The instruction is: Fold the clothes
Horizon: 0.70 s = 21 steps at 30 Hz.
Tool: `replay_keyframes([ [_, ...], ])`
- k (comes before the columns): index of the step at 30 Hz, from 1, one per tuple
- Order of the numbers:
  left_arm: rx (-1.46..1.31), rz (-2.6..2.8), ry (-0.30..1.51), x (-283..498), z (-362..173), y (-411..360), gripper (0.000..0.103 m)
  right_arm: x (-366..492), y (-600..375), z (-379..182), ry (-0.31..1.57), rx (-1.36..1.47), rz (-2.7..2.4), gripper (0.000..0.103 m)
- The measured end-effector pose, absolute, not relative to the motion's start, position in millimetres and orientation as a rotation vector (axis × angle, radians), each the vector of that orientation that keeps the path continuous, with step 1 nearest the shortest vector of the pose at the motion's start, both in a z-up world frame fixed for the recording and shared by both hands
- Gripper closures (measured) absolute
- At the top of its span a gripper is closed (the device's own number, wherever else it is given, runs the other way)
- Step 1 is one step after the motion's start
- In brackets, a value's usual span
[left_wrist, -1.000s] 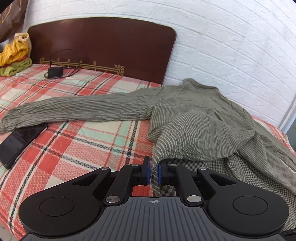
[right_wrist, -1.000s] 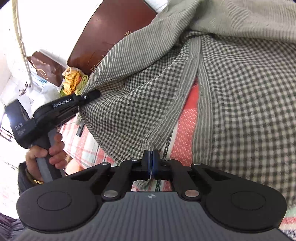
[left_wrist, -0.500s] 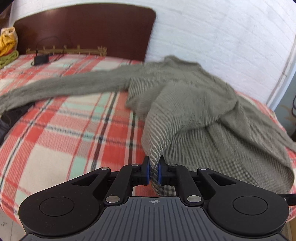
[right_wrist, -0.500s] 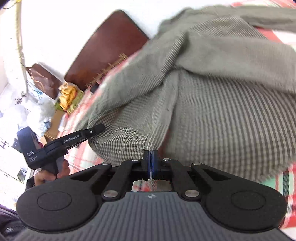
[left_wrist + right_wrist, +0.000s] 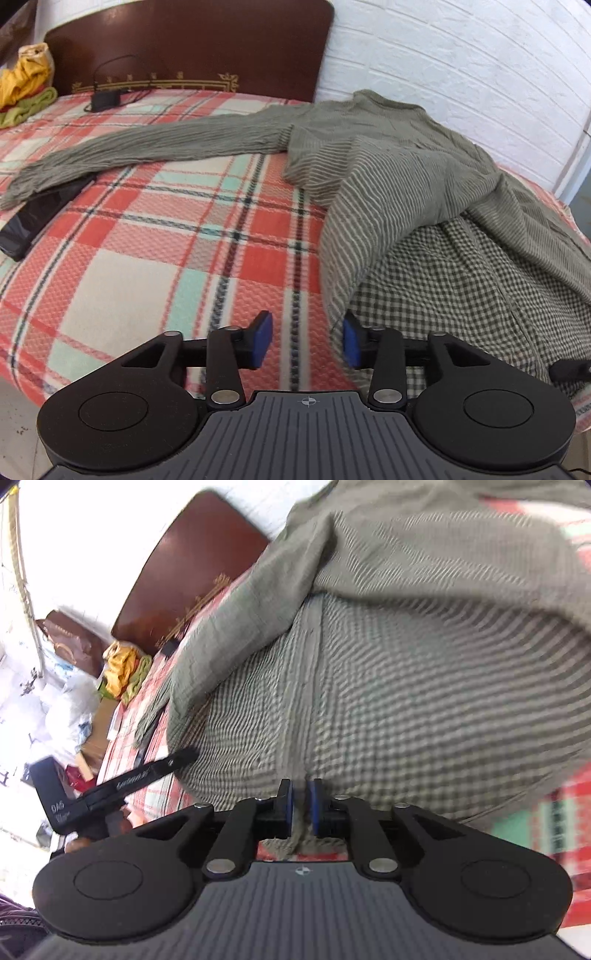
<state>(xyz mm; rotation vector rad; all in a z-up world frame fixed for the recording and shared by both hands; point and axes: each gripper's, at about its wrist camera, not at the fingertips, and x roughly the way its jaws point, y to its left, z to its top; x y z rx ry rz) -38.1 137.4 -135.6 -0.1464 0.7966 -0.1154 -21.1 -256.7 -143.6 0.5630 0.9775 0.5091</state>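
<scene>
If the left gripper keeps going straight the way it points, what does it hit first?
Probably the plaid bedspread: the left gripper, jaws opening with nothing between them, aims at bare cover beside the green shirt's hem.

Thing: grey-green shirt (image 5: pixel 406 177), thin stripes outside, small checks inside.
Place: on the plaid bed, right side, near the white wall.
Pose: body bunched, lower hem folded up, checked side showing.
Sleeve (image 5: pixel 147 147): stretched flat to the left.
</scene>
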Motion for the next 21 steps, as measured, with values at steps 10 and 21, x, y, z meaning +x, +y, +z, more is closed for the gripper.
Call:
replay_keyframes([
  [10,0.046,-0.218,0.571,-38.7,-82.4,105.2,0.034,-1.4,-278.6,-114.4,0.802,0.472,0.341,0.055],
  [21,0.206,-0.315,0.548,-14.5,-86.4,61.4,0.029,30.3,-281.0,-133.0,0.834,0.571,0.319,0.055],
])
